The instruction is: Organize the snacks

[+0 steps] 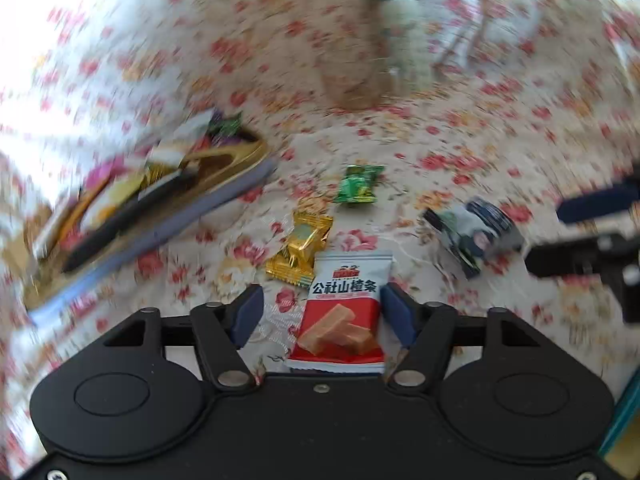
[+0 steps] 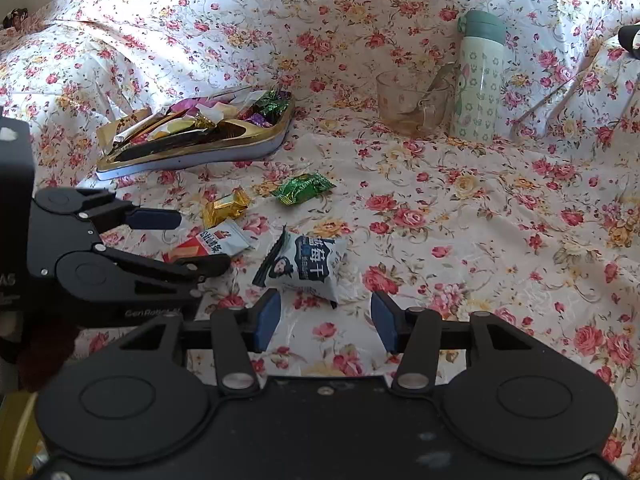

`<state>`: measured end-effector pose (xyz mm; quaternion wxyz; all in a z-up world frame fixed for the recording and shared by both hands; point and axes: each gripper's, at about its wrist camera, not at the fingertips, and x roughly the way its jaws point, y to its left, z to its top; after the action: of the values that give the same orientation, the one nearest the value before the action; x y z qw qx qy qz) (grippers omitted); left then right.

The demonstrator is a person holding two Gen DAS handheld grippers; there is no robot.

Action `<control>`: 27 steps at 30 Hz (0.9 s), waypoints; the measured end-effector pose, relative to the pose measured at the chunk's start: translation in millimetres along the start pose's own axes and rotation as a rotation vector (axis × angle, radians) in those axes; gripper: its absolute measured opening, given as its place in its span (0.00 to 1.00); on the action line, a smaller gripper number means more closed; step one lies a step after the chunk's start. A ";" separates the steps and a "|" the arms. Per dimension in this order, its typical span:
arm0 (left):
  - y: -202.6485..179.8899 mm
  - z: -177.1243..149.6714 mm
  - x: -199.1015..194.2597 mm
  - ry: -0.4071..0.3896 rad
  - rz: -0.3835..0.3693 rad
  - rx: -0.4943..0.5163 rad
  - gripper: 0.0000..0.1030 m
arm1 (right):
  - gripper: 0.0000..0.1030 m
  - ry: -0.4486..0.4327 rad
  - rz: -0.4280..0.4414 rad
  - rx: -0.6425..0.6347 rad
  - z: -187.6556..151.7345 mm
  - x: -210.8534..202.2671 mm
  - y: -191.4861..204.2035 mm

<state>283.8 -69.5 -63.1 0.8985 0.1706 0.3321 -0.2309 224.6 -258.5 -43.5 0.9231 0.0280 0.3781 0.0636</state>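
The left wrist view is smeared by motion toward its edges: the tray (image 1: pixel 152 216) at far left and its heap of wrappers blur into streaks, and the bottle (image 1: pixel 404 36) at the top is only a pale green smudge. The right wrist view is sharp.

Going left to right in the right wrist view, the left gripper (image 2: pixel 188 242) reaches in from the left edge, its body cut off by the frame. Its fingers are spread apart around the red-and-white snack packet (image 2: pixel 218 242), whose lower end hides behind the lower finger. In the left wrist view that packet (image 1: pixel 340 312) lies flat on the floral cloth (image 1: pixel 460 140) between the blue pads, close against the right one and with a clear gap to the left; whether either pad touches it cannot be told.

Just beyond it lie gold-wrapped candies (image 1: pixel 300 248), then a green-wrapped candy (image 1: pixel 358 184).

Further right, the white-and-navy snack pouch (image 2: pixel 306 262) lies just ahead of the right gripper (image 2: pixel 326 320), roughly centred on the gap. Those fingers stand wide open and hold nothing.

Behind, a glass mug (image 2: pixel 414 104) stands beside the upright bottle.
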 end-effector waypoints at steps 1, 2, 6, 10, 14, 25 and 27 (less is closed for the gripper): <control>4.5 0.2 1.9 0.010 -0.010 -0.047 0.71 | 0.52 0.001 0.003 0.003 0.9 1.6 0.4; 9.4 -0.2 3.3 0.019 -0.026 -0.091 0.71 | 0.52 0.000 0.004 0.007 1.6 2.8 1.1; 18.7 -6.2 3.0 0.009 -0.010 -0.149 0.70 | 0.52 -0.003 0.007 0.005 4.0 6.6 5.2; 31.5 -11.8 -2.2 0.000 0.017 -0.200 0.59 | 0.52 -0.004 0.013 0.005 6.2 10.0 8.4; 47.9 -19.2 -5.4 -0.011 0.069 -0.227 0.59 | 0.52 -0.004 0.019 0.005 8.0 13.2 12.0; 80.3 -29.0 -1.7 -0.042 0.139 -0.307 0.60 | 0.52 -0.008 0.003 0.013 16.9 29.2 19.9; 78.9 -29.5 -1.5 -0.046 0.145 -0.292 0.60 | 0.52 0.000 0.003 0.026 19.5 33.1 19.6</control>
<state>309.1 10.5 -71.3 0.9354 0.0564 0.3282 -0.1188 259.8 -234.6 -50.6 0.9225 0.0406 0.3791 0.0602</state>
